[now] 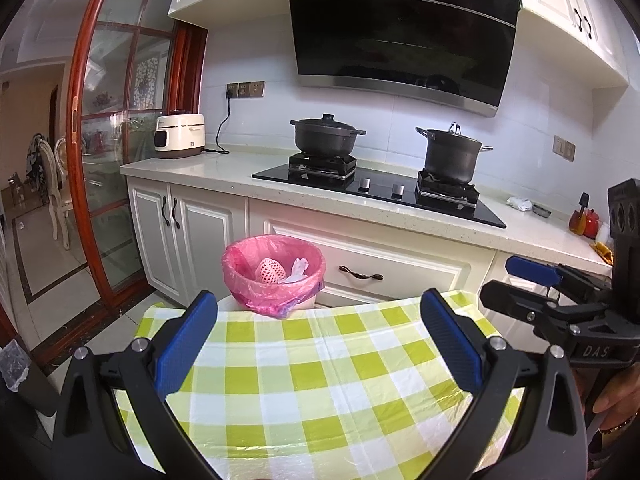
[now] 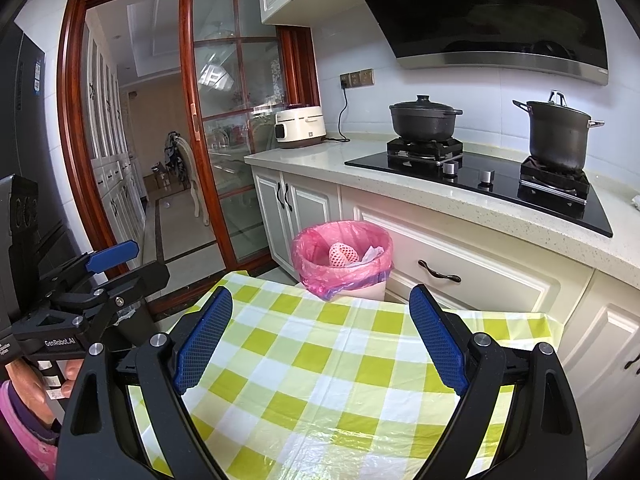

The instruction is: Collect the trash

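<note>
Beyond the far edge of the bench (image 1: 320, 360), which wears a green-and-white checked cloth, a bin (image 1: 273, 276) stands on the floor against the white cabinets. A pink bag (image 1: 240, 276) lines the bin and folds over its rim. Inside lie a pink foam net (image 1: 270, 271) on the left and a crumpled white scrap (image 1: 298, 270) just beside it on the right.

The left hand-held gripper (image 1: 320, 344) hovers over the near part of the cloth with its blue pads (image 1: 186, 344) spread wide and nothing between them. The right hand-held gripper (image 2: 320, 336) is held the same way over the cloth, wide open and empty; in the left view it shows at the far right edge (image 1: 532, 280), and in the right view the left one shows at the far left (image 2: 108, 276).

On the worktop behind the bin sits a black hob (image 1: 380, 192) with a lidded black pot (image 1: 326, 136) on its left burner and a taller steel pot (image 1: 452, 154) on the right one. A range hood (image 1: 400, 28) hangs above. At the left end of the worktop stands a cream cooker (image 1: 180, 136), plugged into the wall. Further left is a glazed sliding door (image 1: 116, 160) in a red wooden frame. Near the right end of the worktop lies a white wad (image 1: 519, 203), and past it a red pot (image 1: 591, 218).
</note>
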A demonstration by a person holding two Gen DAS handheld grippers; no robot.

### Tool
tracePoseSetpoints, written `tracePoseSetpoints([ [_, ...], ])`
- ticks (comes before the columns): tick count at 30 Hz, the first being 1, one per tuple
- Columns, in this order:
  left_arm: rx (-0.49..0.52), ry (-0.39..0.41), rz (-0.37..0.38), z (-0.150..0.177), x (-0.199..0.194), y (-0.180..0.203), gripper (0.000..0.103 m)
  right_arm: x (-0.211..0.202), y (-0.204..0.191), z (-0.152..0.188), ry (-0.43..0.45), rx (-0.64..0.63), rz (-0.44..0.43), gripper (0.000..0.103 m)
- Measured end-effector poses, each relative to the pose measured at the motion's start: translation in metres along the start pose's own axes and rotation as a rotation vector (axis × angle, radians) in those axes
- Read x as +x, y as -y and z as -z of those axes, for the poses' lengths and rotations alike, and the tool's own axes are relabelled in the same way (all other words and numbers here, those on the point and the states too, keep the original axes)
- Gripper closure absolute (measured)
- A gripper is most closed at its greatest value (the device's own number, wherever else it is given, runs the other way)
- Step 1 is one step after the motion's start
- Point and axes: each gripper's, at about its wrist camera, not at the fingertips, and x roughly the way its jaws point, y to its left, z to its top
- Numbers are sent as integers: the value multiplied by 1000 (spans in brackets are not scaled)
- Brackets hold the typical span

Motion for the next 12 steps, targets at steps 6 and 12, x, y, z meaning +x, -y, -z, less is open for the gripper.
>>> tracePoseSetpoints([
  [6,14,1,9,0,-1,2,5,0,0,0,0,5,2,18],
  [12,19,-6,1,2,-1,2,5,-1,-1,0,2,2,1,18],
])
